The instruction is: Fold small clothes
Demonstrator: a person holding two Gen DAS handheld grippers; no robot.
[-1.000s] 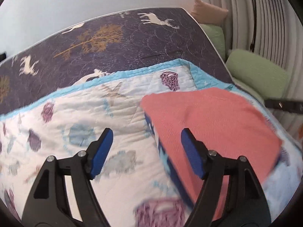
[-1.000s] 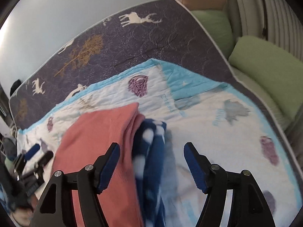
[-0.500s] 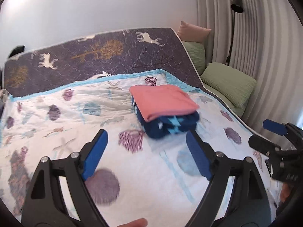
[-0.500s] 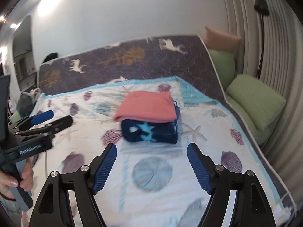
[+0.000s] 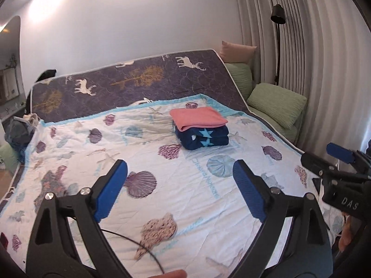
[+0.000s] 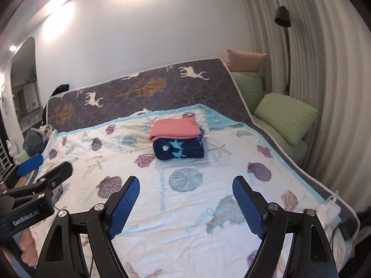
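Note:
A folded pink garment (image 5: 198,118) lies on top of a folded dark blue garment with light blue stars (image 5: 203,137), stacked on the shell-print quilt (image 5: 162,185) toward the far side of the bed. The stack also shows in the right wrist view, pink (image 6: 174,128) over blue (image 6: 178,150). My left gripper (image 5: 180,190) is open and empty, held well back from the stack near the bed's front. My right gripper (image 6: 185,199) is open and empty, also far back. Each gripper shows in the other's view, the right one (image 5: 334,159) and the left one (image 6: 44,169).
A purple deer-print mattress (image 5: 139,81) leans up behind the quilt. Green pillows (image 5: 276,104) and a peach cushion (image 5: 236,51) lie at the right by the curtain and a black floor lamp (image 5: 278,16). A pile of clothes (image 5: 18,132) sits at the left edge. A white cable (image 6: 331,203) lies at the bed's right edge.
Both grippers have pulled far back from the stack, which was right between the fingers a second ago. The folded stack stays in place on the quilt.

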